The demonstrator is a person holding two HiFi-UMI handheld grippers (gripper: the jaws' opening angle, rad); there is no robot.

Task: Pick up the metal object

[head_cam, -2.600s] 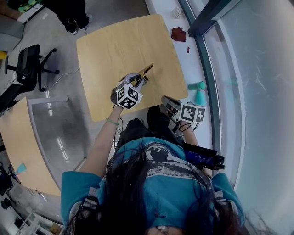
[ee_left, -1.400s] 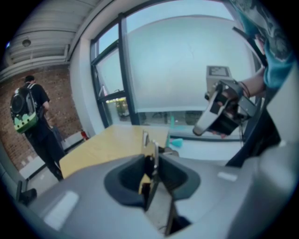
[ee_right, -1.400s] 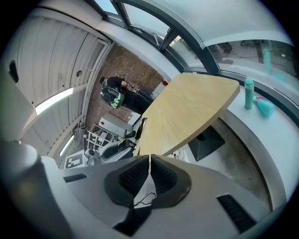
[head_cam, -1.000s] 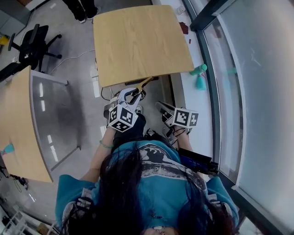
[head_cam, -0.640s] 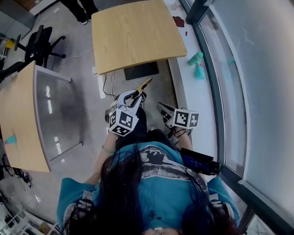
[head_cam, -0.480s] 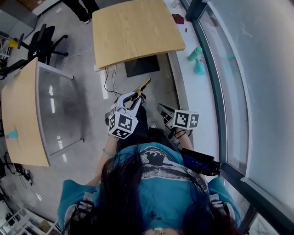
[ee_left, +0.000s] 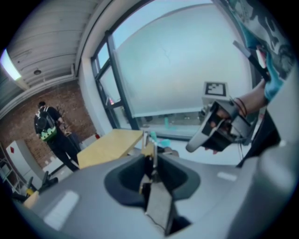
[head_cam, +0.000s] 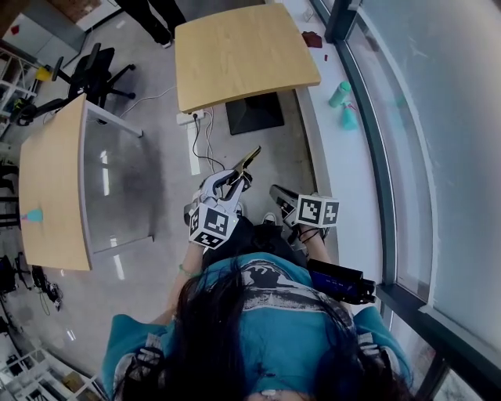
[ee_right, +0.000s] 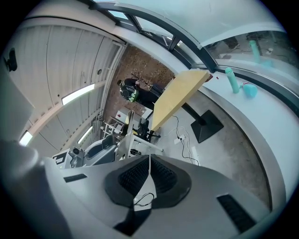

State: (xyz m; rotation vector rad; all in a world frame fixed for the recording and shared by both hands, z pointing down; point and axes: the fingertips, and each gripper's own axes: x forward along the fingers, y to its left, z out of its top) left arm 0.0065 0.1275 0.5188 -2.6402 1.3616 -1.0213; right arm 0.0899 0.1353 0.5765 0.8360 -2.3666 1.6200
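Note:
The metal object (head_cam: 249, 159) is a slim brass-coloured piece. My left gripper (head_cam: 235, 176) is shut on it and holds it in the air over the grey floor, its tip pointing toward the wooden table (head_cam: 235, 47). In the left gripper view the object (ee_left: 152, 151) stands up between the closed jaws of that gripper (ee_left: 153, 172). My right gripper (head_cam: 276, 191) hangs close on the right, over the person's legs, and also shows in the left gripper view (ee_left: 219, 128). In the right gripper view its jaws (ee_right: 148, 161) meet with nothing between them.
The table's black base plate (head_cam: 254, 117) and cables lie on the floor ahead. A second wooden table (head_cam: 47, 188) with a glass panel stands left. Teal bottles (head_cam: 340, 94) stand on the window ledge at right. An office chair (head_cam: 94, 74) and a standing person (head_cam: 156, 16) are far back.
The left gripper, first over the tabletop with the metal object, has come back off the table with the object still in it. The table now lies farther ahead.

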